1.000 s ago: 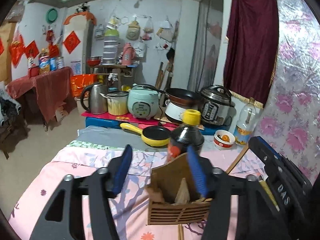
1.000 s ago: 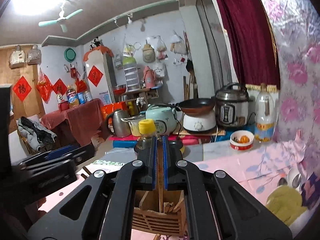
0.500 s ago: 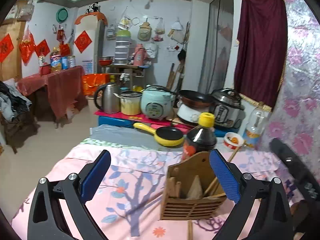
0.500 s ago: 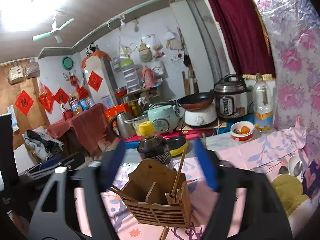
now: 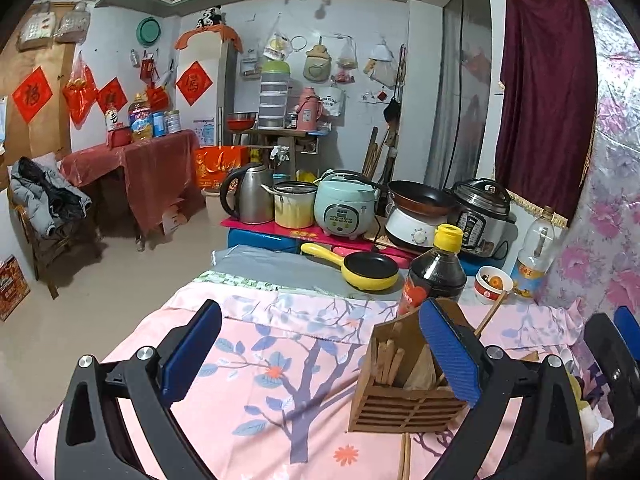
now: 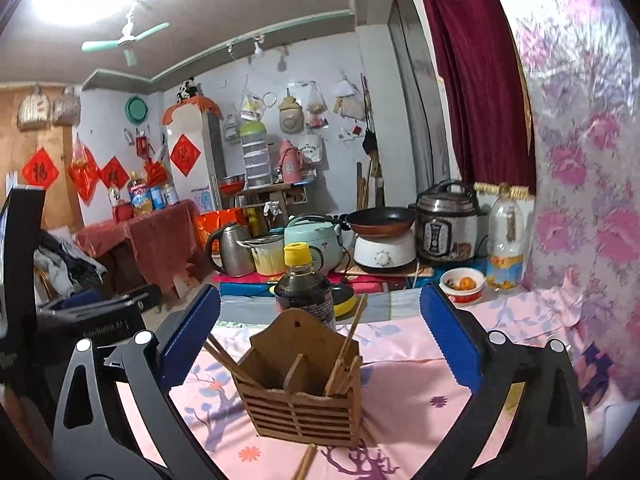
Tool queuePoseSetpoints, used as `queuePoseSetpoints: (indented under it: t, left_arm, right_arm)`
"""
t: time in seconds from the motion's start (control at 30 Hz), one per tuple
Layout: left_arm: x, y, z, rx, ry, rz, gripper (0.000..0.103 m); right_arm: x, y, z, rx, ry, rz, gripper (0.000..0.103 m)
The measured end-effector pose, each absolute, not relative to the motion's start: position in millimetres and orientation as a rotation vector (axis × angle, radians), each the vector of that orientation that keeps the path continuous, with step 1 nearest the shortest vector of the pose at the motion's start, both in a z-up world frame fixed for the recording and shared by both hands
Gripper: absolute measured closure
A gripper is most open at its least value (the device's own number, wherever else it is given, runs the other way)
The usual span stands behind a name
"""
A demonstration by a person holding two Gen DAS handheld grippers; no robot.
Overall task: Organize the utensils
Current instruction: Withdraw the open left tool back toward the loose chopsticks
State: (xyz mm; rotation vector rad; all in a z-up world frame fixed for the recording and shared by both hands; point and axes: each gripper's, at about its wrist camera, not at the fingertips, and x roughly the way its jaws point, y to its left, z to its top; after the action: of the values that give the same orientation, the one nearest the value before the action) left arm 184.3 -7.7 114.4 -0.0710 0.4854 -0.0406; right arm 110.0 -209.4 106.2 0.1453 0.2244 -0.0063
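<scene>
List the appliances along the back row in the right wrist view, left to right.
Steel kettle → cream pot → mint rice cooker → white cooker with frying pan → pressure cooker → clear bottle.

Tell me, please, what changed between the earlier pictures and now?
The right gripper let go of the chopstick; its jaws are opening. The left gripper released the wooden holder and stands open. Both drew back. The holder and the sauce bottle stayed put.

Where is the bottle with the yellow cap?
In the right wrist view, the dark bottle stands on the table right behind the wooden utensil holder, near the middle.
</scene>
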Motion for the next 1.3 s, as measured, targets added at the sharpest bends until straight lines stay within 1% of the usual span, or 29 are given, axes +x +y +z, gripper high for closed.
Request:
queuePoseSetpoints:
  t: [0.37,0.47,0.6,0.7,0.77,0.83,0.9,1.3]
  left_arm:
    - [120.0,3.7,123.2,-0.044,0.457,0.003,0.006]
    - [104.9,10.1,97.0,-0.048,0.504,-0.063,0.006]
    - [98.9,10.1,38.0,0.055,0.616,-0.063,0.006]
    - [104.8,5.9,-0.5,0.116,0.732,-0.058,0.006]
    - [109.9,2.9,-17.5,0.093,0.816,-0.114,0.006]
    - [108.4,-2.4,-26.1,0.096,0.85,-0.157,0.006]
    - [103.6,-12.9,-31.3,0.14,0.852,-0.179,0.006]
    - [90.1,-62.1,-68.9,0.316,0.919,-0.298,0.006]
  right_arm:
    - [42.1,-204.5,116.2,0.089,0.241,-0.017,0.006]
    - [19.6,-208.2,113.7,0.073,0.253,-0.032,0.006]
    - [-2.5,-224.8,78.6,0.065,0.285,-0.054,0.006]
    - [4.4,-244.5,34.0,0.104,0.396,-0.075,0.006]
    - [24.9,-258.6,10.0,0.195,0.543,-0.063,0.006]
    - [38.4,-272.6,-6.2,0.333,0.639,0.002,0.006]
    - [40.6,-280.5,-13.1,0.402,0.666,0.017,0.006]
    - [45.2,-287.9,-20.3,0.443,0.704,-0.019,0.006]
